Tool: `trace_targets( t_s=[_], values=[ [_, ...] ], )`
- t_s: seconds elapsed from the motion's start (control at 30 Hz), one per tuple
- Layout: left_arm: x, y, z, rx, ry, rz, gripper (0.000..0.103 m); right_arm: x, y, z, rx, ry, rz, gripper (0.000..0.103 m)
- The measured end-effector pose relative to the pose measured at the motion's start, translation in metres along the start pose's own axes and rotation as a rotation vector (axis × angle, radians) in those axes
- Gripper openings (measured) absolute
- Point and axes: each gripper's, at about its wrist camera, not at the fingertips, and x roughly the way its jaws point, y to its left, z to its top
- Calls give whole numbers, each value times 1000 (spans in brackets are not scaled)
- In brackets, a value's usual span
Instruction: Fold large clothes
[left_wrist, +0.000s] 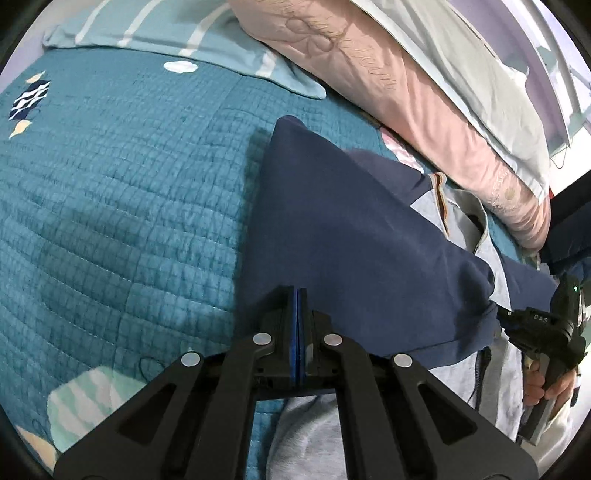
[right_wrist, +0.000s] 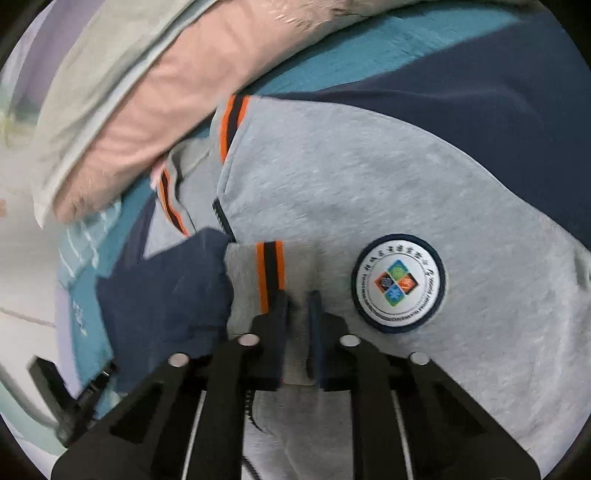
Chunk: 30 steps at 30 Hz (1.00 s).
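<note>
While the left claw (left_wrist: 299, 306) pinches the jacket's (right_wrist: 332, 177) smooth navy sleeve (left_wrist: 332, 206) beside the round badge (right_wrist: 398, 283), the right claw (right_wrist: 298, 306) clamps fleecy grey cuff (right_wrist: 295, 266).

You are in a bedroom at home, working on a made bed

Under your grippers lies a teal quilted bedspread (left_wrist: 122, 206) stitched with fish and wave patches, a striped light-blue pillow (left_wrist: 177, 33) at its far end, and a rolled pink blanket (left_wrist: 413, 92) with a pale sheet (left_wrist: 491, 85) along one side; a grey-and-navy jacket (right_wrist: 332, 184) with a round badge (right_wrist: 399, 282) is spread on it
</note>
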Motion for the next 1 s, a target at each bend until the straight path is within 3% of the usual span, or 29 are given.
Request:
trace_targets(
  t_s=[0.1, 0.17, 0.27, 0.4, 0.43, 0.47, 0.57, 0.63, 0.7, 0.87, 1.0],
  values=[
    [-5, -5, 2, 7, 7, -6, 1, -37, 6, 4, -50, -95, -22, 6],
    [-8, -9, 1, 19, 6, -15, 1, -57, 2, 9, -40, -114, -8, 6],
    [-11, -17, -1, 29, 10, -12, 1, -79, -13, 19, -58, -165, -80, 6],
    [-5, -25, -1, 31, 23, -14, 1, -44, -41, 25, -30, -30, -153, 9],
    [0, -26, -1, 28, 32, 3, 1, -24, -44, 23, -60, 33, -208, 14],
    [4, -26, 0, 16, 40, 9, 1, -18, -46, 20, -57, 35, -220, 16],
    [7, -19, -1, -14, 55, 11, 0, -36, -43, 15, -28, -30, -190, 28],
    [0, -19, -2, -7, 50, 10, 0, -59, -33, 12, -44, -120, -212, 51],
    [-13, -25, -2, 22, 40, 0, 0, -80, -18, 10, -91, -207, -196, 54],
    [-42, -56, 26, 120, -72, -82, 1, -84, 35, 10, -236, -316, -24, 51],
    [-6, -68, 74, 128, -123, -184, 1, -38, 61, 7, -299, -247, 13, 33]
  ],
)
